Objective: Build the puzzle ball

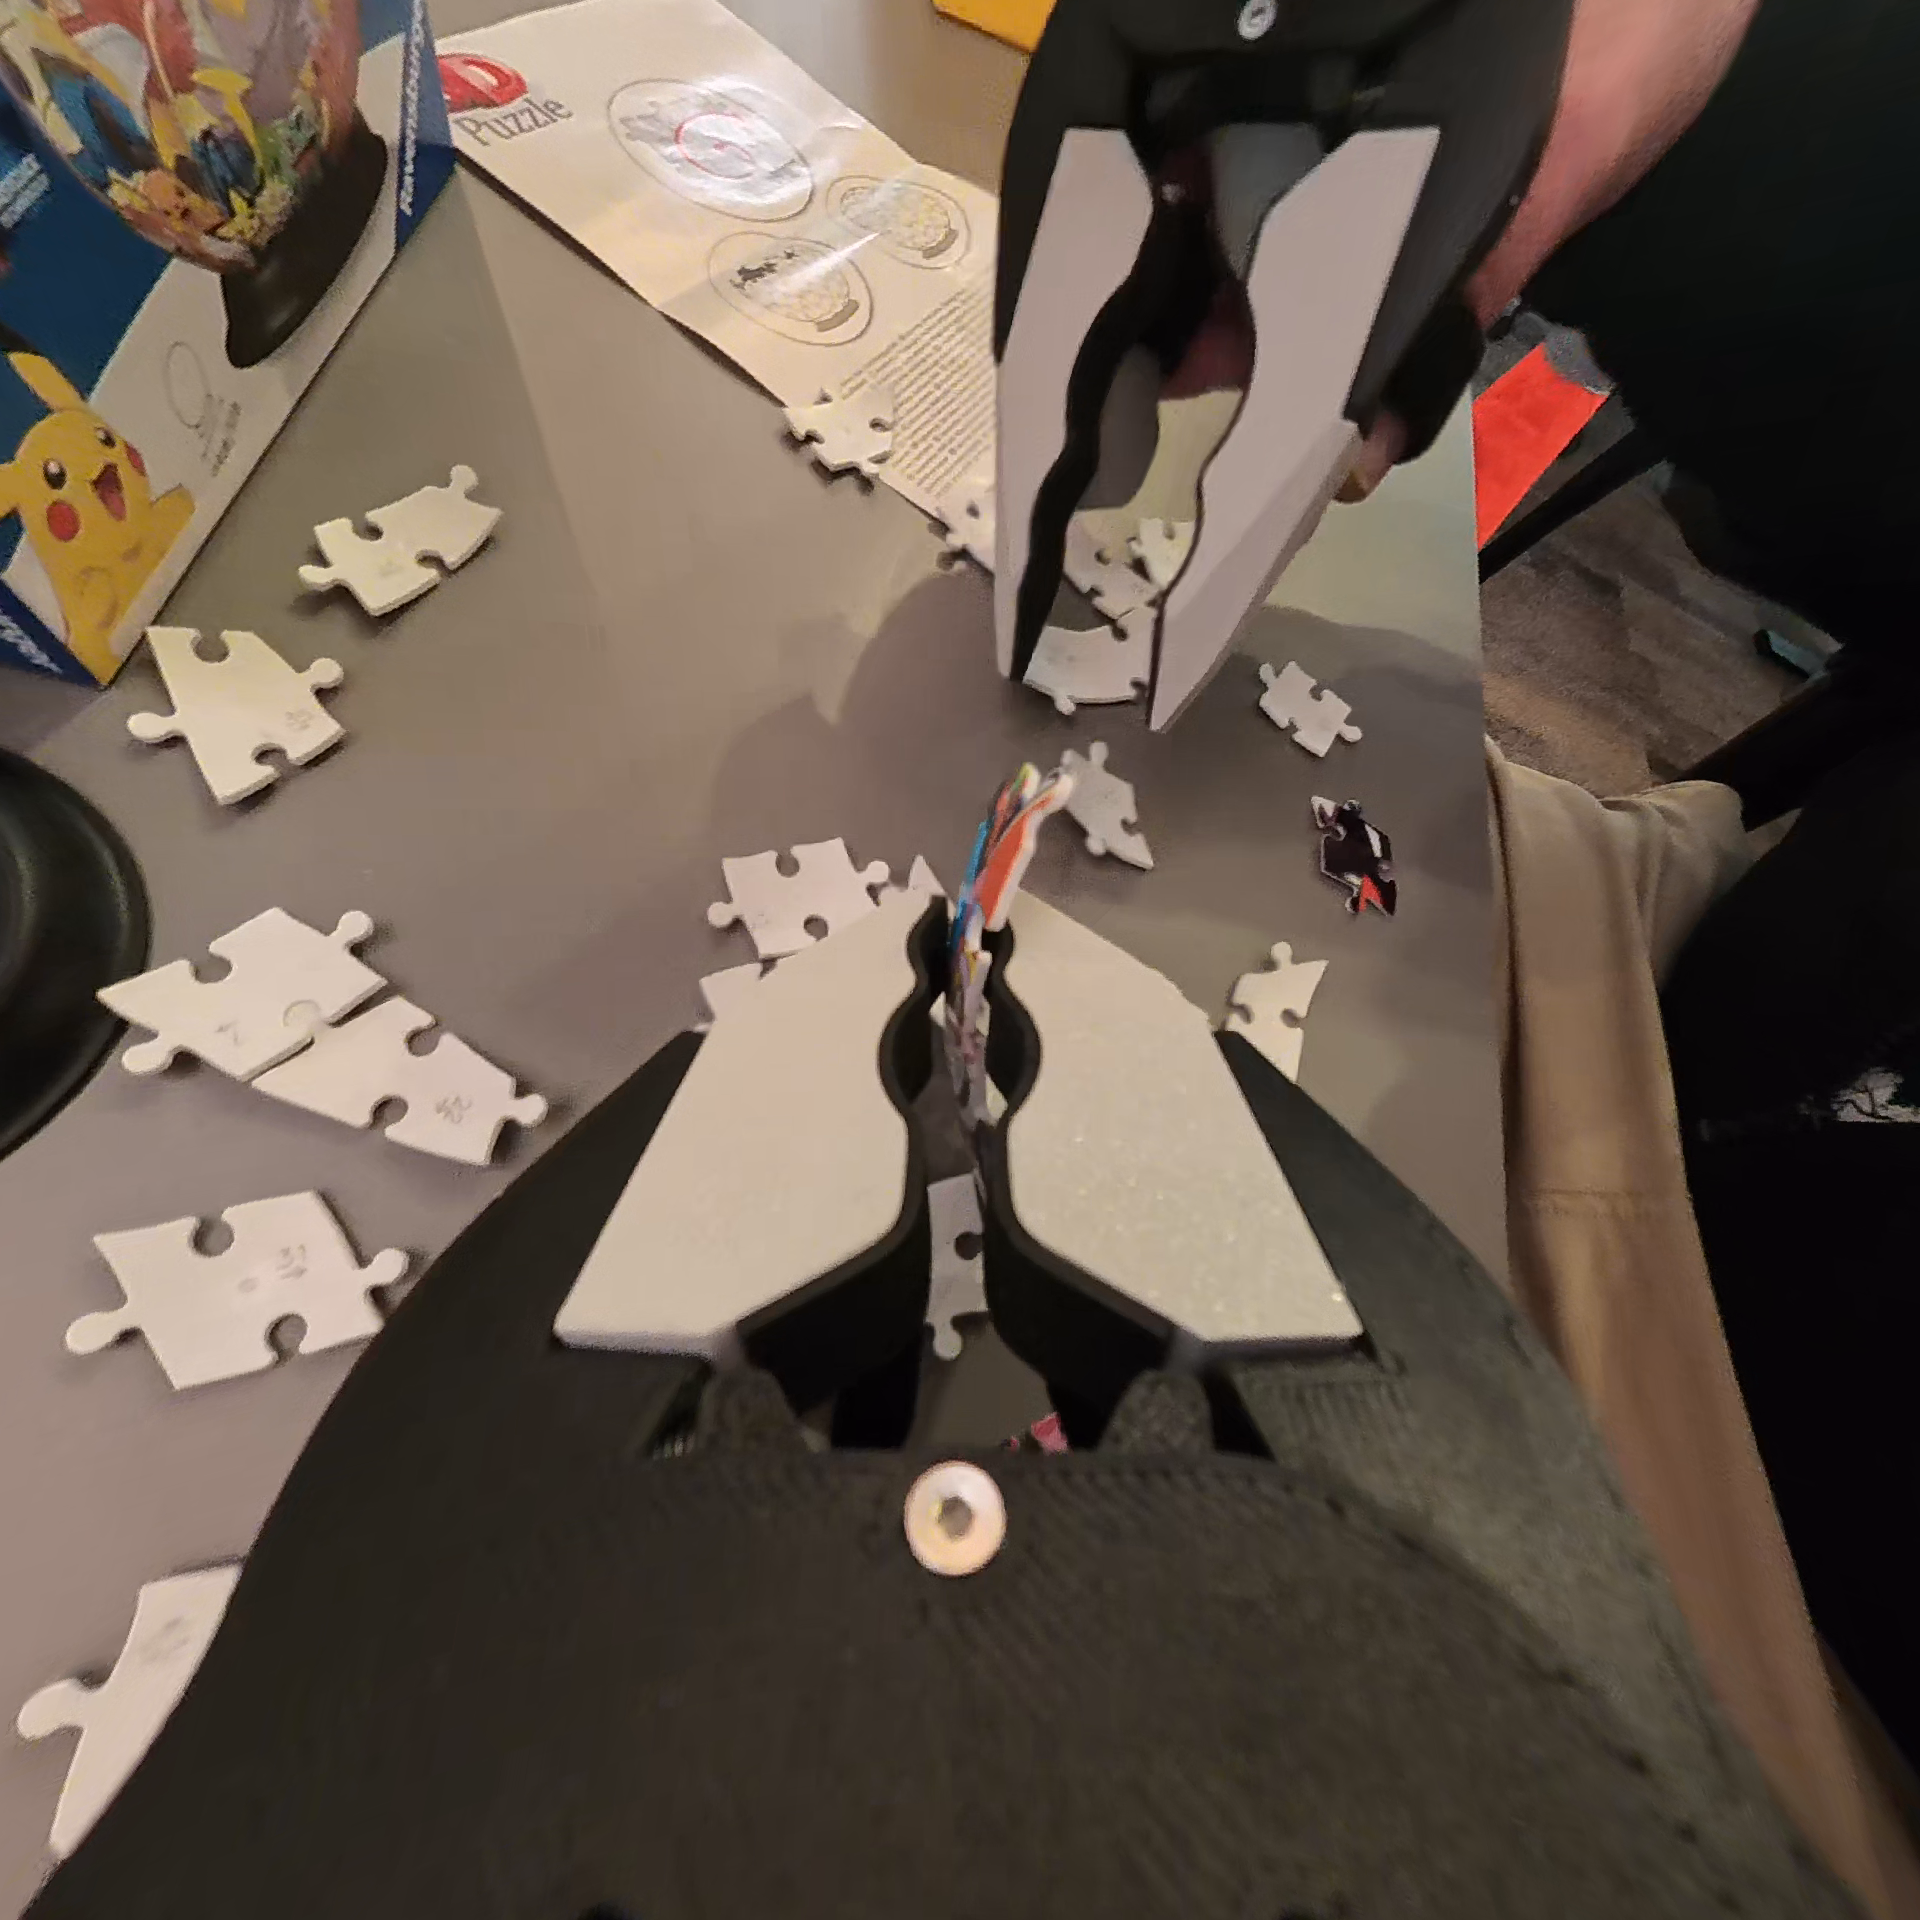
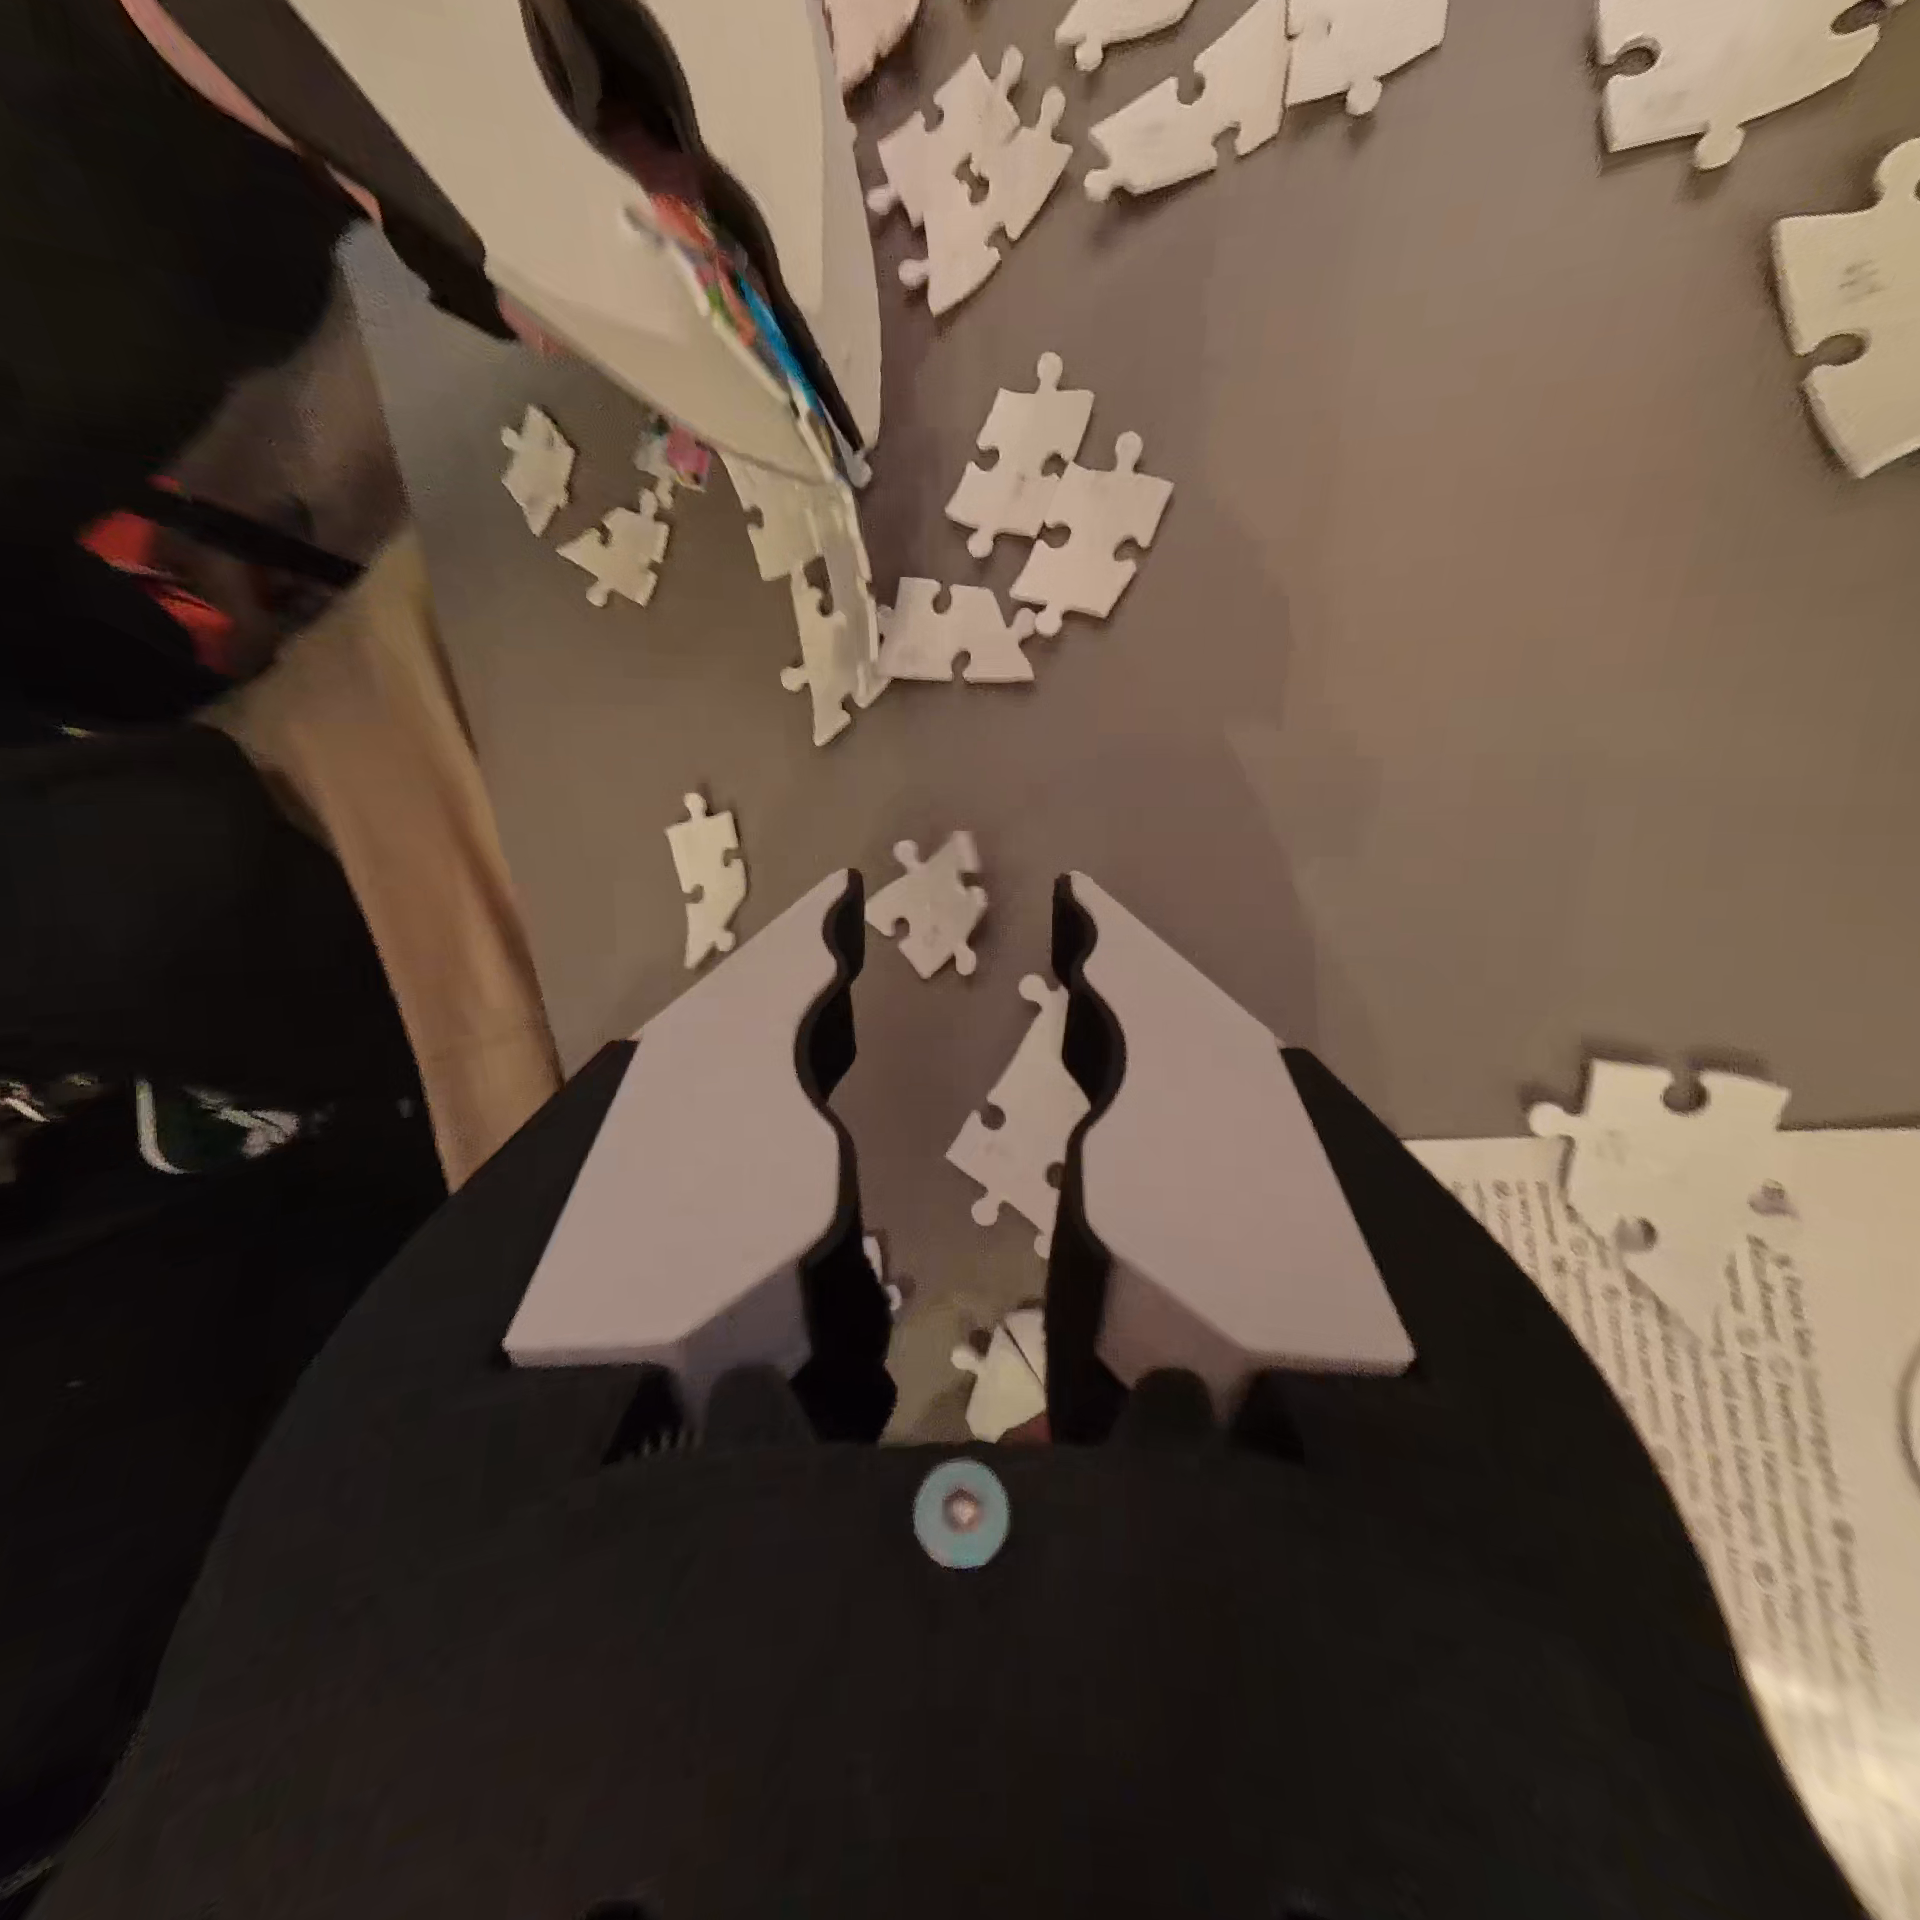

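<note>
Many puzzle pieces lie white side up on the grey table. My left gripper is shut on a colourful puzzle piece, held edge-on above the table. It also shows at the top left of the right wrist view, with the colourful piece between its fingers. My right gripper is open and empty, with a small white piece lying just beyond its tips. In the left wrist view the right gripper points down over a curved white piece.
The puzzle box stands at the far left. A paper instruction sheet lies at the back and also shows in the right wrist view. A black round object sits at the left edge. One dark piece lies picture side up near the table's right edge. Spacing between my two grippers at the tips: around 8 cm.
</note>
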Motion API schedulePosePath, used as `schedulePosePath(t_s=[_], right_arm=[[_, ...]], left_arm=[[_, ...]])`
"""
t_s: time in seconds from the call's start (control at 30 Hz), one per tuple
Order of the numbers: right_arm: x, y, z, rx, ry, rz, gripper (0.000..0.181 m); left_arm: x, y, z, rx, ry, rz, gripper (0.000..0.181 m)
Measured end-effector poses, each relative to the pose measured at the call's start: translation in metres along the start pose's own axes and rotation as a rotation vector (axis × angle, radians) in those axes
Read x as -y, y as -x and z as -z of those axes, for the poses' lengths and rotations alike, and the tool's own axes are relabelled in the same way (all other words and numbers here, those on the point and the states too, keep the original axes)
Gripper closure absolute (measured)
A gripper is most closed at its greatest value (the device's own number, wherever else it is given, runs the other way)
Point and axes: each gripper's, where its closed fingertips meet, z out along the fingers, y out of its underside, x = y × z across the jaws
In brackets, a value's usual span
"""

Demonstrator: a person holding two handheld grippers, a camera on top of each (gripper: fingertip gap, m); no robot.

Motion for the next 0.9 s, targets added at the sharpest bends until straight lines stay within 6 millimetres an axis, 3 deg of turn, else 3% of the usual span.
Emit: schedulePosePath(t_s=[0.03,0.2,0.5,0.73,0.9], right_arm=[[-0.002,-0.001,0.0,-0.019,0.008,0.004,0.147],[-0.018,-0.003,-0.015,-0.068,0.13,0.039,0.145],[-0.016,-0.006,-0.024,-0.134,0.145,0.109,0.177],[-0.015,-0.001,-0.023,-0.13,0.151,0.183,0.15],[-0.015,0.0,-0.026,-0.188,0.191,0.257,0.154]], left_arm=[[0.0,0.001,0.0,0.001,0.0,0.004,0.176],[-0.001,0.001,0.0,-0.003,0.007,0.012,0.176],[-0.001,0.001,0.0,-0.006,0.005,0.021,0.177],[-0.002,0.002,0.001,-0.005,0.007,0.025,0.176],[-0.001,0.002,0.002,-0.006,0.004,0.029,0.176]])
